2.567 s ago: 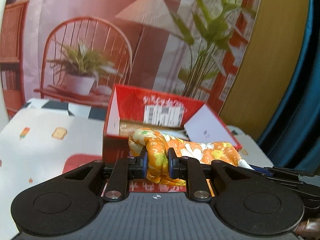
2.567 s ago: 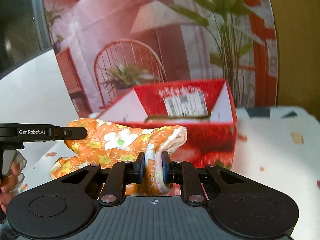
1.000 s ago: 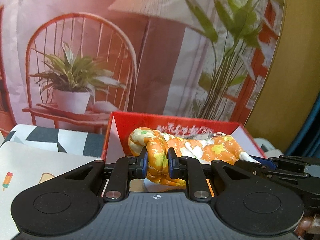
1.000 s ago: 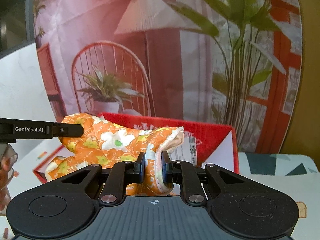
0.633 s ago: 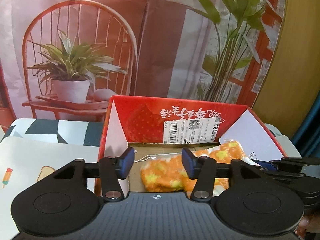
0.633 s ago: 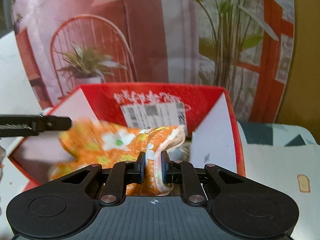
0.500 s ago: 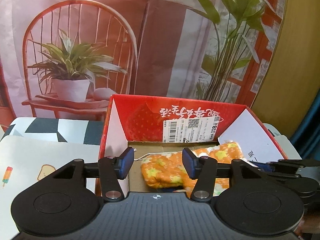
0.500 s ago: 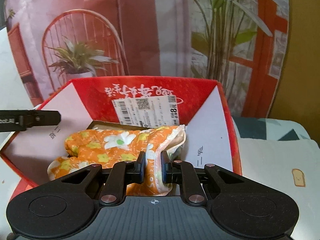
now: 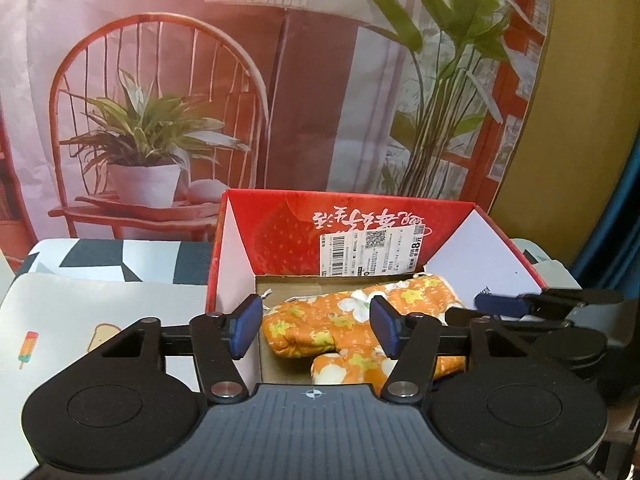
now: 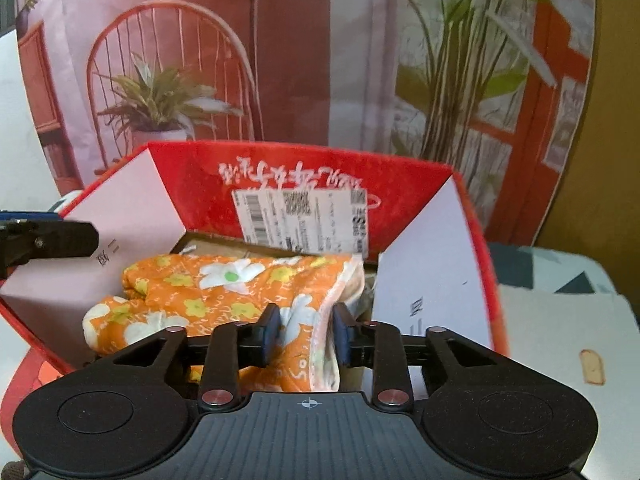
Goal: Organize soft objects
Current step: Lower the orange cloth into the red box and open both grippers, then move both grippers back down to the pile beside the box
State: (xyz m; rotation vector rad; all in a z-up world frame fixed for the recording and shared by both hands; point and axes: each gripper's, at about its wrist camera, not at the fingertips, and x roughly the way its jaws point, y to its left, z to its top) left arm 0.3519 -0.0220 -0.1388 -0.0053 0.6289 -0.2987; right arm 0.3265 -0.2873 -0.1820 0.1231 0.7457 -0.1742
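Observation:
An orange oven mitt with white and yellow flowers (image 9: 340, 328) lies inside the open red cardboard box (image 9: 280, 236). My left gripper (image 9: 316, 326) hovers over the box's near edge. Its jaws are wide apart and still opening, and the mitt lies below and beyond them, untouched. In the right wrist view the mitt (image 10: 224, 284) spreads across the box (image 10: 192, 176) floor. My right gripper (image 10: 306, 334) is opening, and the mitt's cuff still hangs loosely between its parted pads. Each gripper's tip shows at the edge of the other's view.
The box's white side flaps (image 9: 476, 252) stand up left and right, and a shipping label (image 9: 372, 254) is stuck on its far wall. A printed tablecloth (image 9: 80, 320) covers the table around it. A backdrop poster (image 9: 160, 100) hangs behind, with a blue curtain (image 9: 608, 200) at the right.
My left gripper opened and let go of the mitt, which dropped into the box. My right gripper sank toward the box with the cuff, then its jaws began to part.

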